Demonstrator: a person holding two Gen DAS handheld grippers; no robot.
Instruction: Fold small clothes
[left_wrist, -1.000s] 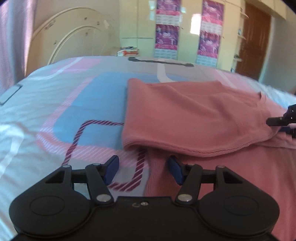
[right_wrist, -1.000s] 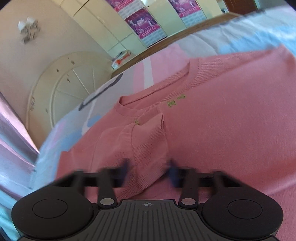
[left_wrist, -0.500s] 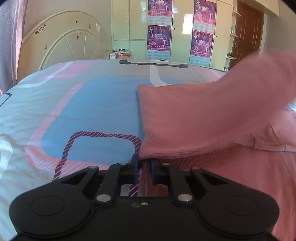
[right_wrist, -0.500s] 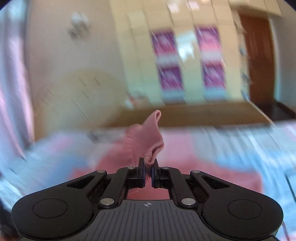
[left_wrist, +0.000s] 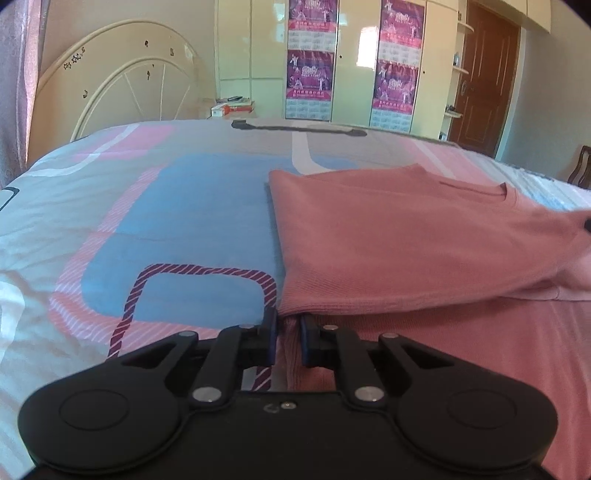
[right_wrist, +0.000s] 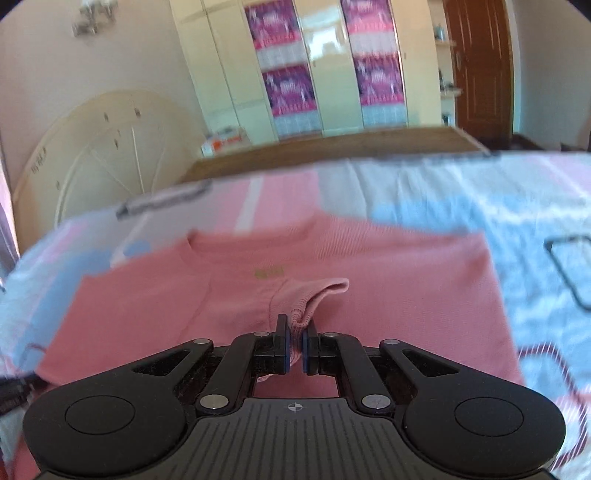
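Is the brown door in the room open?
No, in the left wrist view the brown wooden door sits shut in its frame beside the cream wardrobe.

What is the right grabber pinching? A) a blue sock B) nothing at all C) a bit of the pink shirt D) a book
C: in the right wrist view, the right gripper has its jaws closed on a bunched bit of the pink shirt, which lies on the bed.

patterned bed, cream wardrobe, brown door
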